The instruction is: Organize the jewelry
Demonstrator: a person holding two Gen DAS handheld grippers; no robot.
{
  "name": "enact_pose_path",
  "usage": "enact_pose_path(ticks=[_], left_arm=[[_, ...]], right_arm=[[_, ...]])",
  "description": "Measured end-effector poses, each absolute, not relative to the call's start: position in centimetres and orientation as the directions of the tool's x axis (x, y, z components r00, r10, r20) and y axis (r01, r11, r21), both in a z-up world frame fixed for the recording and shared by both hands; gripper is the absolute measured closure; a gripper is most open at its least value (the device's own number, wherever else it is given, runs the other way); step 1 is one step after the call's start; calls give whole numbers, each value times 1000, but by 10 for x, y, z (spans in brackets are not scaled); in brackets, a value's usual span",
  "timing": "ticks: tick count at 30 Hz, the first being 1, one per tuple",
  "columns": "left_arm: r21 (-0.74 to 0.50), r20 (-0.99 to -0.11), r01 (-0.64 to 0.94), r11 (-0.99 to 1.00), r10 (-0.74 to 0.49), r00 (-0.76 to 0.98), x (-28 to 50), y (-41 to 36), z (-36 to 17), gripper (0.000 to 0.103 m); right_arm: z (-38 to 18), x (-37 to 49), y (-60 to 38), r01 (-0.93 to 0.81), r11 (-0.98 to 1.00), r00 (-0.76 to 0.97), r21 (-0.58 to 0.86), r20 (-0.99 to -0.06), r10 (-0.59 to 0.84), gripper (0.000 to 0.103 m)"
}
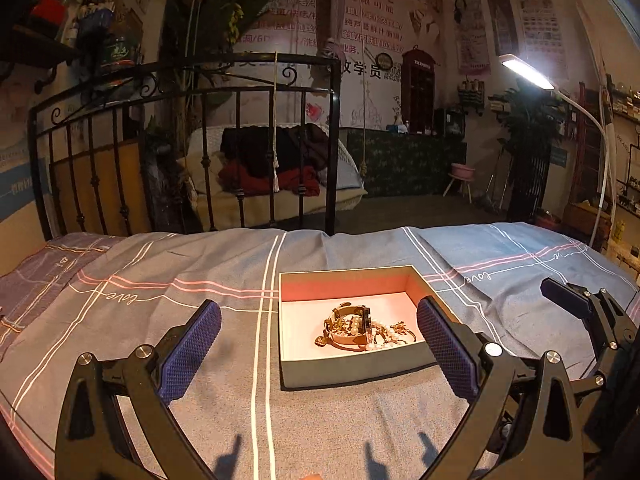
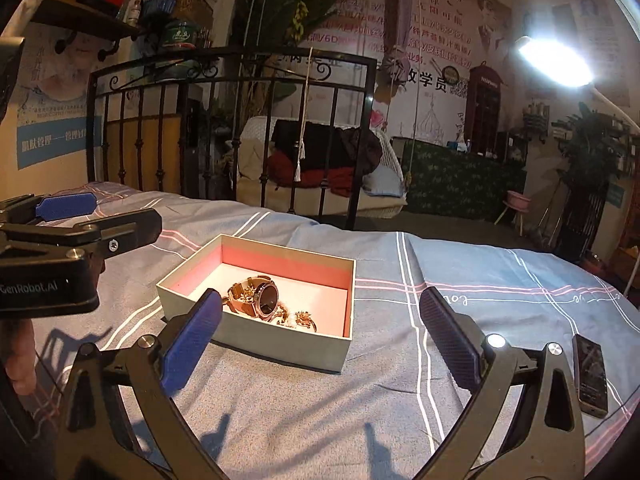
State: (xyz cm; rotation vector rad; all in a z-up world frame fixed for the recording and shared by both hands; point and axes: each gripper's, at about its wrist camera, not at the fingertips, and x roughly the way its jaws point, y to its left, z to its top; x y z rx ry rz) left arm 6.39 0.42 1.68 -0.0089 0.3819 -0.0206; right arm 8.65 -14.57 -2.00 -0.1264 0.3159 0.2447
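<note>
An open cardboard box (image 1: 352, 372) with a pink lining lies on the striped bedsheet (image 1: 160, 320). Inside it are a watch (image 1: 352, 320) with a tan strap, pearls (image 1: 376, 344) and small gold pieces. My left gripper (image 1: 319, 306) hovers in front of the box, open, with nothing between its blue pads. My right gripper (image 2: 320, 296) is also open and empty, just short of the box (image 2: 280, 344), where the watch (image 2: 260, 296) and gold pieces (image 2: 298, 318) show. The left gripper (image 2: 92, 220) is at the left in the right wrist view.
A dark phone (image 2: 590, 376) lies on the sheet to the right of my right gripper. A black iron bed frame (image 1: 192, 92) rises behind the bed. A lit lamp (image 1: 528, 72) on a white arm stands at the right. A hand (image 2: 20, 360) shows at the left edge.
</note>
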Motion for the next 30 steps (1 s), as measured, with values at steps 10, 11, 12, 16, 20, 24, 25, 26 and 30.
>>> enact_pose_path(ticks=[10,11,12,16,20,24,25,26,30], left_arm=[[-29,-307,-39,999,28,951,11,16,24,6],[-29,-307,-47,998,36,951,10,16,23,6],[-30,-310,-53,998,41,950,9,15,23,6],[-27,-313,-45,999,34,949,7,12,22,6],[-16,-313,-34,999,28,949,3,7,21,6],[-2,-316,-42,999,39,948,3,5,20,6],[3,-319,-44,999,43,947,3,4,20,6],[5,-320,-43,999,43,946,3,4,19,6],[7,-321,-40,999,40,946,3,4,19,6]], right_arm=[[2,10,-170,-235,971,961,-53,-160,224,6],[5,7,-171,-232,971,964,-50,-146,223,6],[7,5,-173,-232,972,965,-46,-135,224,6],[11,-1,-175,-229,973,967,-40,-124,223,6],[12,0,-177,-230,973,966,-36,-128,224,6],[12,3,-175,-233,972,964,-36,-138,226,6],[12,3,-174,-232,972,964,-37,-138,225,6],[12,4,-175,-234,972,964,-36,-139,227,6],[11,6,-174,-234,972,963,-34,-144,227,6]])
